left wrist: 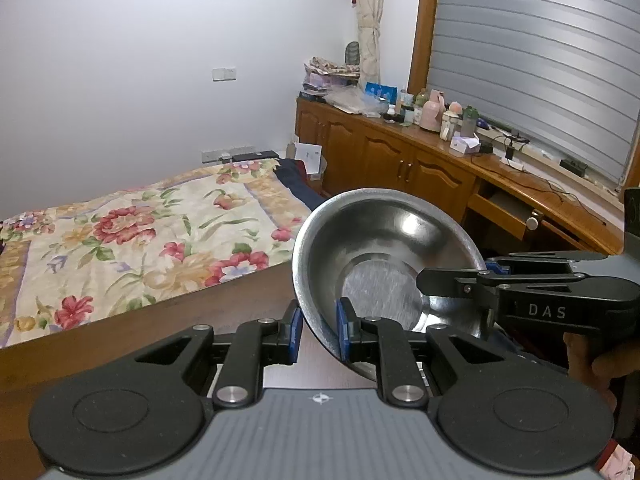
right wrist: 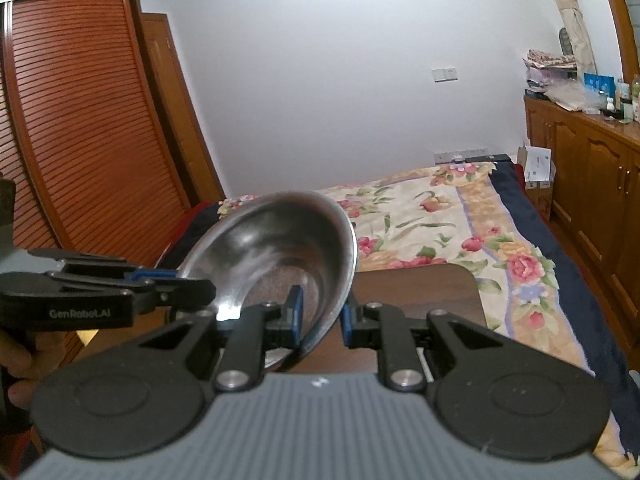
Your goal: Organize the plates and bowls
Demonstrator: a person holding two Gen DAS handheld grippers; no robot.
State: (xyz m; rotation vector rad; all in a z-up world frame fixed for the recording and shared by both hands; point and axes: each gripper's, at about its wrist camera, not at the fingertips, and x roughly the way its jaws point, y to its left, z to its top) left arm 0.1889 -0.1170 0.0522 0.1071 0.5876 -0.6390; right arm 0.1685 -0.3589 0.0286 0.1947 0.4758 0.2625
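Observation:
A single stainless steel bowl [left wrist: 380, 240] hangs tilted in the air above a dark wooden table [left wrist: 160, 332], held from two sides. My left gripper [left wrist: 319, 330] is shut on the bowl's near rim, which runs between its blue pads. The right gripper [left wrist: 460, 280] comes in from the right and clamps the opposite rim. In the right wrist view the same bowl [right wrist: 280, 232] leans left, its rim pinched by my right gripper [right wrist: 321, 314], while the left gripper [right wrist: 188, 282] grips the far left rim. A hand shows behind each gripper.
A bed with a floral cover [left wrist: 140, 240] lies beyond the table [right wrist: 420, 292]. Wooden cabinets [left wrist: 400, 160] crowded with bottles run along the right wall under a shuttered window. A slatted wardrobe [right wrist: 88, 140] stands to the left.

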